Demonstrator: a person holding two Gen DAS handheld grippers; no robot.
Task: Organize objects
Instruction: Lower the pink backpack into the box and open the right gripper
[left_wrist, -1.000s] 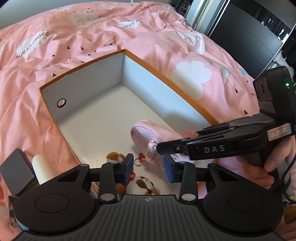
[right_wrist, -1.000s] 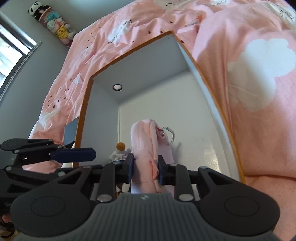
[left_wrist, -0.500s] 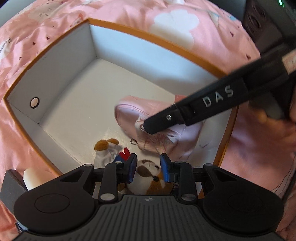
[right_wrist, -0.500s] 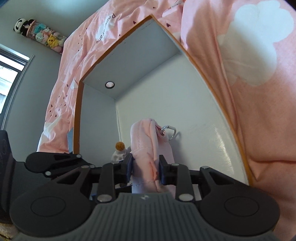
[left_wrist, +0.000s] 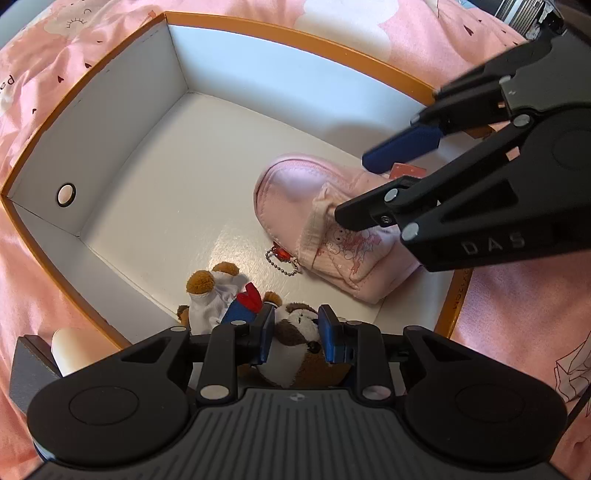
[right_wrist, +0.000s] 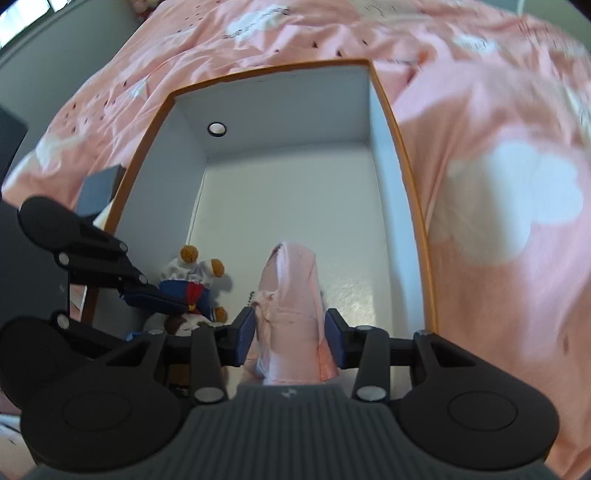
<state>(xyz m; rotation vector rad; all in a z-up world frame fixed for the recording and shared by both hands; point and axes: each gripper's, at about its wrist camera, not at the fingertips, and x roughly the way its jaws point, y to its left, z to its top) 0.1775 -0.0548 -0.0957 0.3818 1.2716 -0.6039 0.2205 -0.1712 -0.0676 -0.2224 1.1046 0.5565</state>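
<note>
Pink bedding (left_wrist: 517, 295); "DAS" on right claw (left_wrist: 365, 184)

Both views are bright with soft daylight. In the left wrist view the white box (left_wrist: 192, 155) floor shows a glossy sheen near centre, and a soft shadow falls on its wall toward 1 o'clock. Fisheye bending curves the box rim. The right wrist view is motion-blurred, worst on the pink bedspread (right_wrist: 498, 155) from 1 to 3 o'clock.
</note>
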